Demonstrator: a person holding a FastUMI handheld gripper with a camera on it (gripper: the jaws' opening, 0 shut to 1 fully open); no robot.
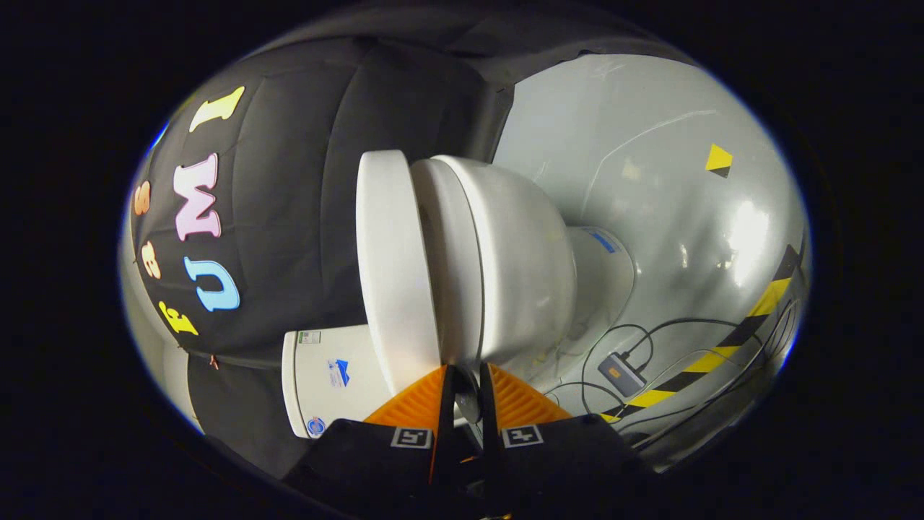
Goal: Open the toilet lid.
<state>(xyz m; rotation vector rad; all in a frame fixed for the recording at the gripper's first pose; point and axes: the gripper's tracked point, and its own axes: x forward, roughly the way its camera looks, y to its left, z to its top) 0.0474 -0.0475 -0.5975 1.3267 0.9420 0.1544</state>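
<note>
1. The toilet lid (393,267) is right ahead of the tool (466,379), a white slab raised a little way off the seat (444,260), with a narrow gap showing between the two.
2. The whole view is rolled on its side, so the toilet looks tipped over.
3. The tool's two fingers sit close together, a thin slot between them, their tips up against the lid's near edge; a small dark rounded part sits in that slot, and I cannot tell whether they are pinching the lid.
4. Next to the seat comes the white bowl (523,267), running down to its base on the floor (671,217).
5. The tank (328,379) sits beside the lid, with small stickers on it.
6. Out on the glossy grey floor: a small grey box (621,373) with dark cables (671,328) trailing from it, and a yellow-and-black striped tape line (751,318) beyond.
</note>
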